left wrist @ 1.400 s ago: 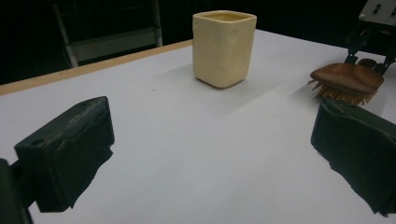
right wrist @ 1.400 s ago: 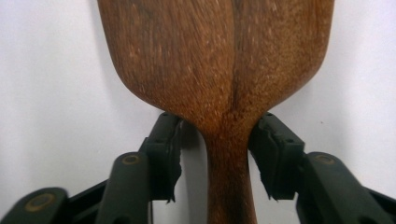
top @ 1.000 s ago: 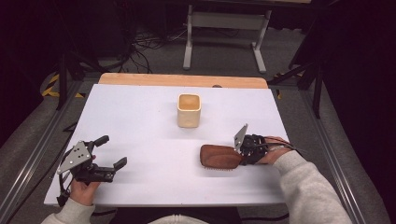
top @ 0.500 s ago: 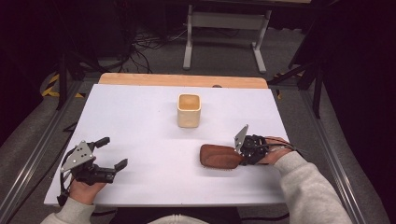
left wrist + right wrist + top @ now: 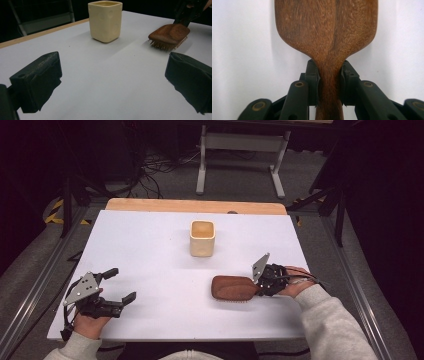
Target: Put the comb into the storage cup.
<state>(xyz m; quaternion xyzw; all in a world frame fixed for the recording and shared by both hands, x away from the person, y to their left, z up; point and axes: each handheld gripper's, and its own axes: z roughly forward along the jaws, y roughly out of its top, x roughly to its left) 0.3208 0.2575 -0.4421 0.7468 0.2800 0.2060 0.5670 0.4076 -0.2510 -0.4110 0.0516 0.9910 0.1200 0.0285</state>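
A brown wooden hairbrush [image 5: 233, 288] lies bristles down on the white table [image 5: 150, 250], right of centre. My right gripper [image 5: 264, 281] is shut on its handle [image 5: 329, 85], with one pad pressed against each side of the neck. The brush head [image 5: 327, 25] points away from the gripper, towards the table's left. From the left gripper view the brush [image 5: 170, 35] shows at the upper right, bristles on the table. My left gripper [image 5: 122, 285] rests near the front left corner, open, with nothing between its jaws. A cream square cup [image 5: 202, 238] stands upright mid-table, and is seen again as the cup [image 5: 105, 20].
A wooden strip [image 5: 195, 206] runs along the table's far edge. Metal rails [image 5: 45, 280] flank both sides. A grey stand [image 5: 240, 150] and cables sit on the floor beyond. White surface lies between the two grippers.
The left gripper has hardly moved. The right gripper stays closed on the brush handle, and the brush lies in the same spot.
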